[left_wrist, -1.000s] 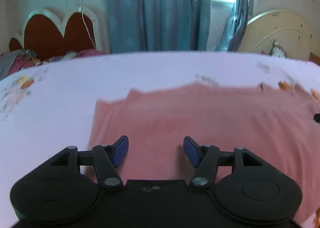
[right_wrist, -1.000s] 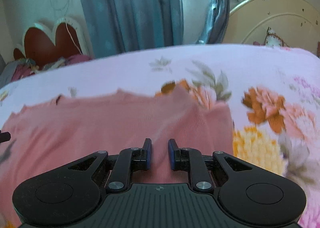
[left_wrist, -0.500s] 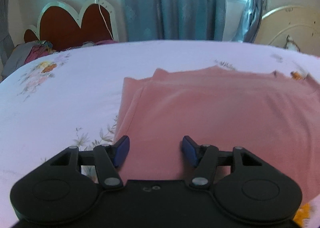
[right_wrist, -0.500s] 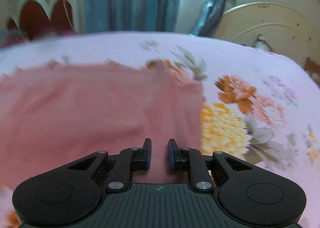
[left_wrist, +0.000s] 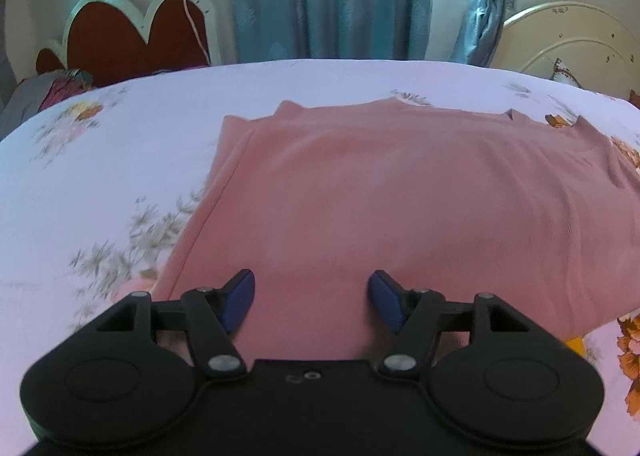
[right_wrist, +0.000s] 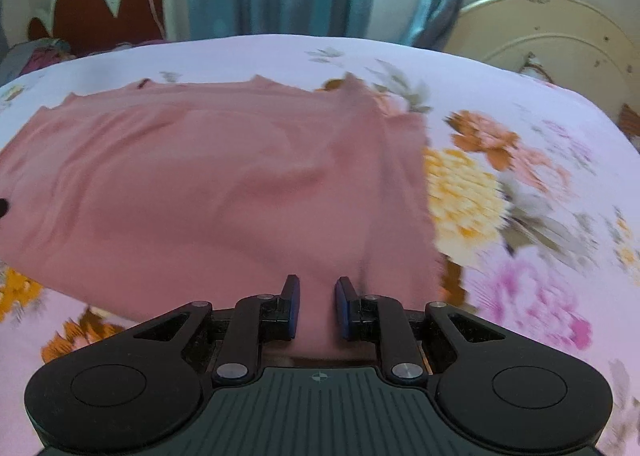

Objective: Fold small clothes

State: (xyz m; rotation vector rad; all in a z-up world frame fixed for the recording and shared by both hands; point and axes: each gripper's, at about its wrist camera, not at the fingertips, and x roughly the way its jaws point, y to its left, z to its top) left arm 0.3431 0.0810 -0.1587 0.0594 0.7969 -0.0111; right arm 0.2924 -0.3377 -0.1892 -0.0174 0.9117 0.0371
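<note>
Since a second ago, more of the pink ribbed-knit garment (left_wrist: 400, 208) is seen from the left wrist view, and its left edge is now fully in frame. It's laid out flat on the lilac floral bedsheet (left_wrist: 100, 160). The left tongs (left_wrist: 311, 299) are spread wide apart above the near hem, nothing gripped. The right tongs (right_wrist: 317, 306) are held narrowly apart near the garment's right edge (right_wrist: 224, 184), pink fabric visible in the gap; whether it's touched can't be told.
</note>
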